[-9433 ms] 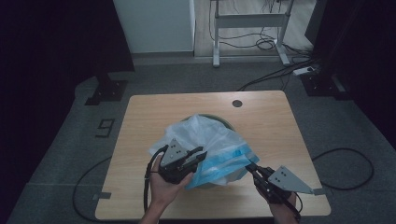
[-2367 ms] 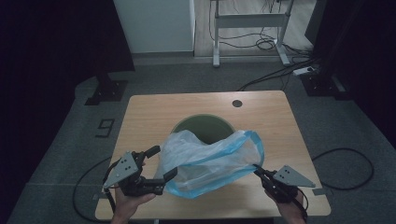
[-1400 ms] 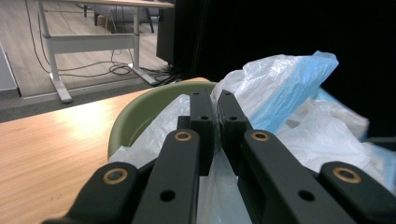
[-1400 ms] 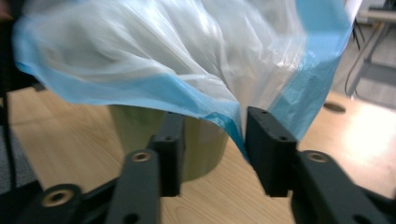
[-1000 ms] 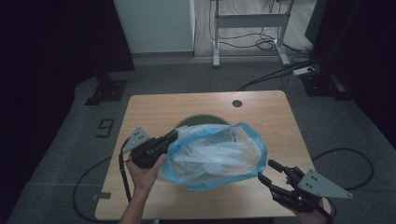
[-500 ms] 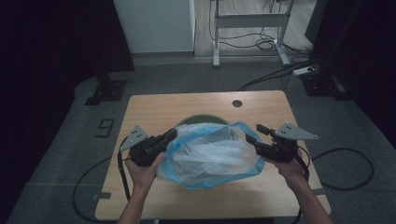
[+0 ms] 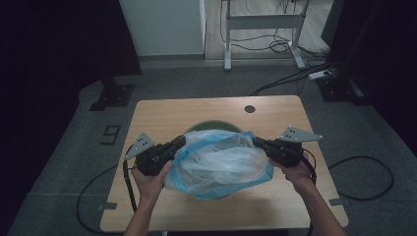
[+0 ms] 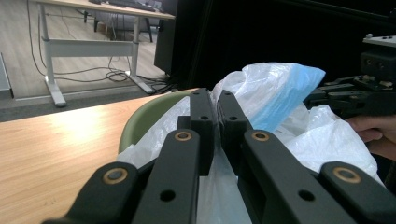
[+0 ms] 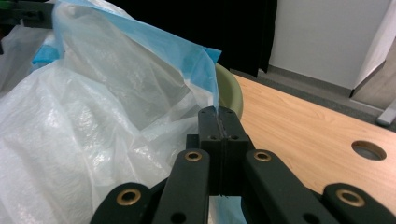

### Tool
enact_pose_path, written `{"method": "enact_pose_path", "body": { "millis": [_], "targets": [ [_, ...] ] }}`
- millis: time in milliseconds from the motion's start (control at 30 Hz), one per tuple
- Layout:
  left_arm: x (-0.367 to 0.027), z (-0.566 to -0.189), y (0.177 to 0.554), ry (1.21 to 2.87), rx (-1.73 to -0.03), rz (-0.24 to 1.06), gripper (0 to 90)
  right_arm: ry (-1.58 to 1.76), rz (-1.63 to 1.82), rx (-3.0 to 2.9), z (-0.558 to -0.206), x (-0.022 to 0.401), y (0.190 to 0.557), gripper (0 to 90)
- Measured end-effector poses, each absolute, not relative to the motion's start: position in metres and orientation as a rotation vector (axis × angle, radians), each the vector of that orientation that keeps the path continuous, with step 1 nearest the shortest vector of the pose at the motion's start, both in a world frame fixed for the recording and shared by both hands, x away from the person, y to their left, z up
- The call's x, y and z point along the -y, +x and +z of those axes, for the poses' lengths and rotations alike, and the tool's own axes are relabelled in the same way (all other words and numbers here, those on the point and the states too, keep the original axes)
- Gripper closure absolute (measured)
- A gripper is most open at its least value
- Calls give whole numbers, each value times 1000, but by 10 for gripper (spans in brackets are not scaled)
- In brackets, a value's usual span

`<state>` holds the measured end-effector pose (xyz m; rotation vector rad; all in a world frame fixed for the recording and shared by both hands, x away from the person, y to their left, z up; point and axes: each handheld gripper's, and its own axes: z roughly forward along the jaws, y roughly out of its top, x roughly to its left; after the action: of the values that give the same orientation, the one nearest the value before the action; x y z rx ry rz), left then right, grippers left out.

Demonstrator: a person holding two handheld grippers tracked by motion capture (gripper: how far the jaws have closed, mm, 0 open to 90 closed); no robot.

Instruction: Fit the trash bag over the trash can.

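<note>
**Plastic bag held by both grippers over a green bin**

A translucent white plastic bag (image 7: 219,164) with a blue rim band hangs spread between the two grippers, above the middle of the wooden worktop (image 7: 162,115). Its lower part sags toward the near edge of the worktop; whether it rests on the wood there I cannot tell from the high view. The film is crumpled and cloudy, and nothing can be made out inside it.

Directly behind and partly under the bag stands a round olive-green bin (image 7: 211,127); just an arc of its rim shows past the plastic, so its inside is hidden. In the left gripper view the same green rim (image 8: 144,116) curves out beside the bag (image 8: 280,93), and in the right gripper view it (image 9: 229,91) peeks out behind the blue band (image 9: 187,56).

The left gripper (image 7: 178,142) has its jaws pressed together on the bag's left edge, with white film bunched between them. The right gripper (image 7: 257,142) has just been closing its jaws, and they now pinch the blue band at the bag's right edge, the band rising straight from the closed tips.

Farther back on the worktop is a round cable hole (image 7: 250,108), well apart from the bag. On the grey floor lie black cables (image 7: 364,169), and a white desk frame (image 7: 260,22) stands behind.
</note>
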<state>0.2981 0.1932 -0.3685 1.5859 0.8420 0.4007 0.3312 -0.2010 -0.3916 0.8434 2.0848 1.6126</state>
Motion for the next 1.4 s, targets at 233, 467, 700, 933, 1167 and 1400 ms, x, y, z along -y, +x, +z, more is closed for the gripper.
{"method": "enact_pose_path", "body": {
  "millis": [233, 467, 700, 933, 1167, 1400],
  "targets": [
    [-204, -364, 313, 1596, -876, 405, 864, 879, 1565, -2007, -382, 203, 339, 891],
    [-216, -367, 349, 1623, -945, 323, 834, 939, 1516, -1970, -377, 193, 365, 891],
    [-226, -380, 379, 1628, -1015, 292, 847, 992, 1456, -1982, -385, 177, 394, 890],
    [-228, -396, 392, 1635, -1049, 266, 859, 1067, 1405, -2007, -399, 169, 413, 890],
    [-227, -419, 400, 1661, -1125, 222, 866, 1152, 1361, -2061, -418, 164, 424, 890],
    [-229, -435, 397, 1683, -1165, 180, 871, 1213, 1317, -2114, -440, 160, 425, 890]
  ]
}}
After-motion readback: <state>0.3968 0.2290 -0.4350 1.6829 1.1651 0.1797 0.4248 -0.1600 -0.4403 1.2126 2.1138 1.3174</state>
